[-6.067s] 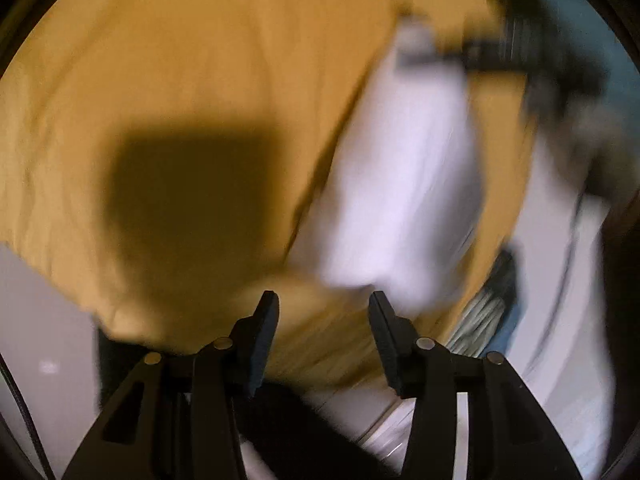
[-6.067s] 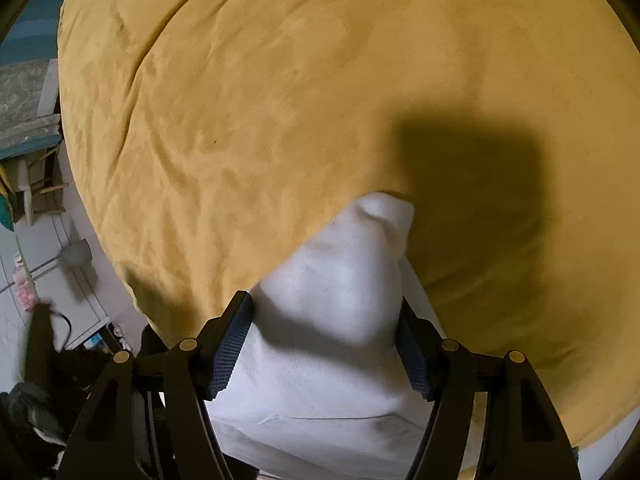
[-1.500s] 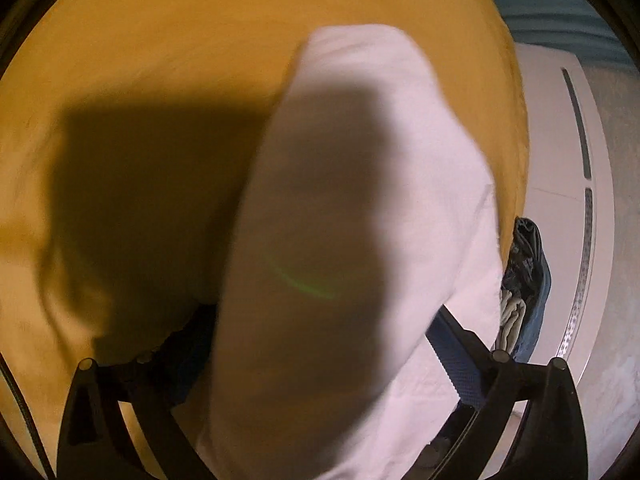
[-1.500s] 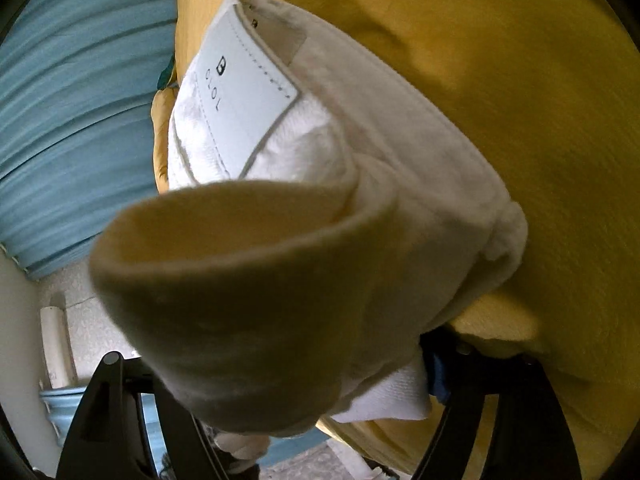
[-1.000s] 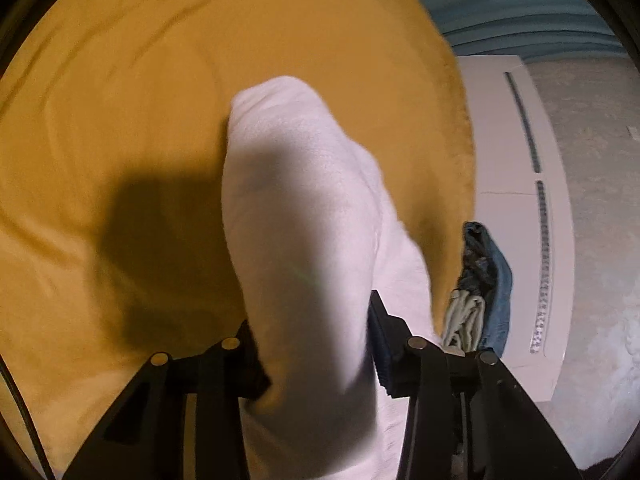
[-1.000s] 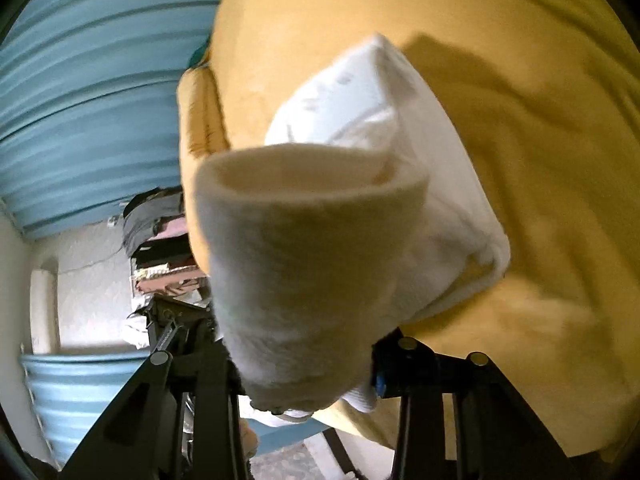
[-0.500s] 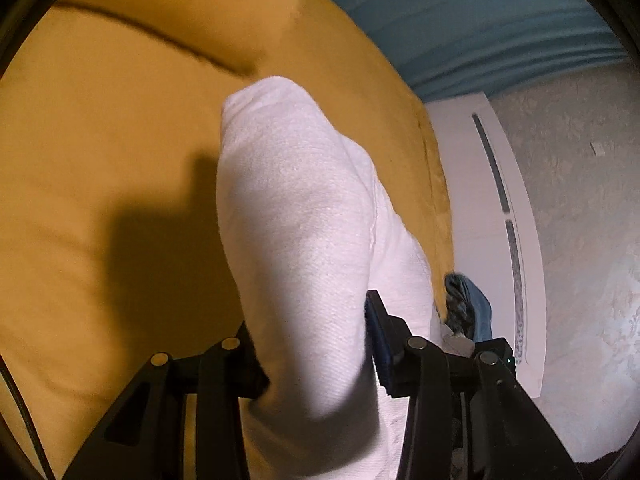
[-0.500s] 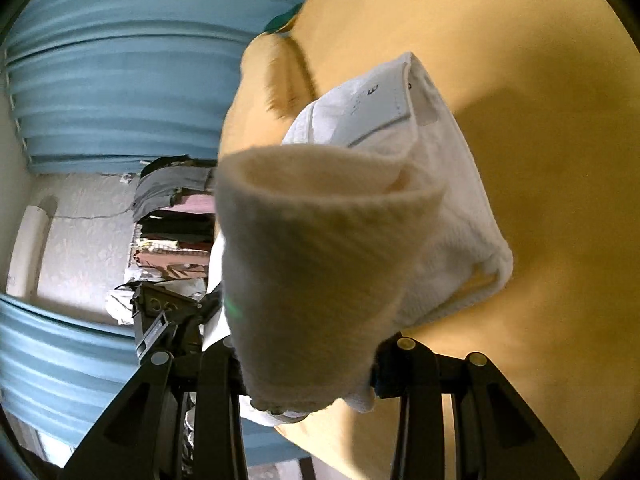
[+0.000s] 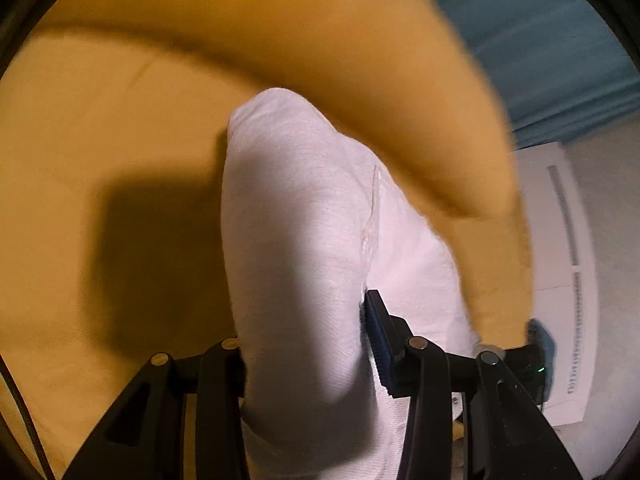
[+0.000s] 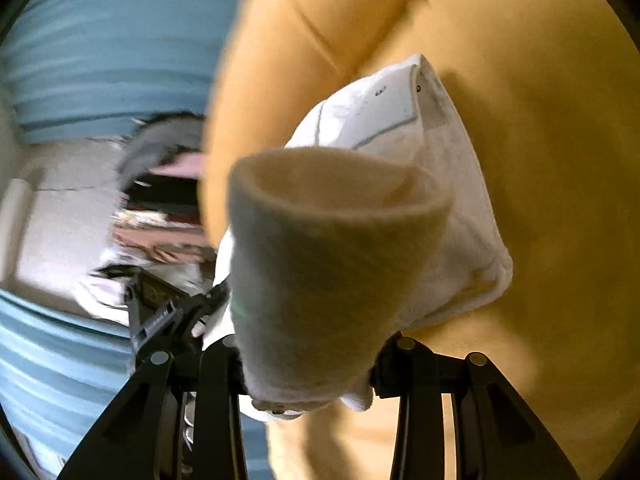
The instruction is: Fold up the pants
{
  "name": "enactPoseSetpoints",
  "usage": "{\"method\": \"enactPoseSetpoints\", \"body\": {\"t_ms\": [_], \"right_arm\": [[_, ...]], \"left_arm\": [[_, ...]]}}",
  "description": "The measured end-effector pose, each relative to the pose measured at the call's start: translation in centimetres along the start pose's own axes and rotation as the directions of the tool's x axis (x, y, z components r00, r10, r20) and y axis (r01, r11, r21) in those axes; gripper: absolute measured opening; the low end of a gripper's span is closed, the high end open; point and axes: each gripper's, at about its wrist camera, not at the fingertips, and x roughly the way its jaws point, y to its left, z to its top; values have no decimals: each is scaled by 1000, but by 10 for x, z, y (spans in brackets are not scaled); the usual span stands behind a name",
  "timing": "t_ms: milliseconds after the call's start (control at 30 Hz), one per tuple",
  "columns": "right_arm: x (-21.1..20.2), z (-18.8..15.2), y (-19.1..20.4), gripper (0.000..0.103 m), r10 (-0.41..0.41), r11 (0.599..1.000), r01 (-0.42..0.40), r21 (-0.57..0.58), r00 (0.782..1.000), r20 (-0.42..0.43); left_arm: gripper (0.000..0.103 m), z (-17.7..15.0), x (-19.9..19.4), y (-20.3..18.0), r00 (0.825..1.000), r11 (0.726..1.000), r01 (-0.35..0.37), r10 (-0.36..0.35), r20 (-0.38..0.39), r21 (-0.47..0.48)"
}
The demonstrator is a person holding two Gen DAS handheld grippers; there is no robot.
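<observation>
The white pants [image 9: 304, 240] are folded into a thick bundle, held above the yellow bed cover [image 9: 100, 128]. My left gripper [image 9: 308, 344] is shut on one end of the bundle, which bulges forward between its fingers. In the right wrist view my right gripper [image 10: 312, 364] is shut on the pants [image 10: 332, 264], a rolled fold hiding the fingertips. The waistband with its label patch [image 10: 384, 108] points away over the yellow cover [image 10: 540, 160]. The left gripper [image 10: 160, 320] shows at the lower left of that view.
A yellow pillow [image 9: 360, 60] lies just behind the bundle. Blue curtains [image 10: 100, 48] hang behind the bed. A stack of clothes [image 10: 160, 200] sits by the wall. A white unit [image 9: 560, 280] stands right of the bed, with blue cloth [image 9: 540, 336] beside it.
Both grippers have carried the folded bundle farther up the bed toward the pillow and curtains. Both stay shut on the pants.
</observation>
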Motion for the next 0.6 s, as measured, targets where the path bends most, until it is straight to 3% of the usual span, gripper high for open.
{"method": "enactPoseSetpoints", "body": {"t_ms": [67,133,167,233,267,300,367,400,433,467,500,600], "right_arm": [[15,-11,-16,42,-55,998,56,13,998,-36],[14,-19,-29,43,-58,998,60,32,997,-55],[12,-17,-29,47,-60,997,62,38,996,-68],[8,-12,-18,60,-143,989,145,11,984,-108],[7,-9,-7,77,-209,978,207,-23,968,-136],[-5,-8,1,90,-285,958,277,-70,947,-151],[-15,-3,21,91,-426,898,403,-173,897,-120],[-27,-7,46,91,-537,824,502,-264,840,-77],[-38,-12,66,92,-603,758,560,-335,797,-33],[-48,-20,80,93,-639,713,592,-376,769,1],[-60,-25,101,93,-671,660,627,-414,740,49],[-106,-52,166,96,-698,541,674,-503,693,180]], "left_arm": [[55,-10,13,26,999,1000,9,-10,-34,-28],[66,-19,10,35,1000,999,27,-28,-8,-40],[66,-20,7,35,1000,999,18,-18,-4,-46],[66,-28,-5,24,999,998,-35,36,11,-57],[66,-34,-11,13,996,995,-86,88,22,-56],[65,-42,-22,3,986,986,-161,163,40,-49],[70,-54,-57,-3,963,968,-251,251,101,-14],[74,-64,-67,-19,947,955,-297,294,130,9],[88,-75,-76,-43,930,940,-340,331,159,35],[101,-85,-87,-65,921,929,-364,349,174,62],[102,-91,-97,-81,914,922,-380,362,182,79],[102,-116,-135,-130,904,907,-405,378,199,114]]}}
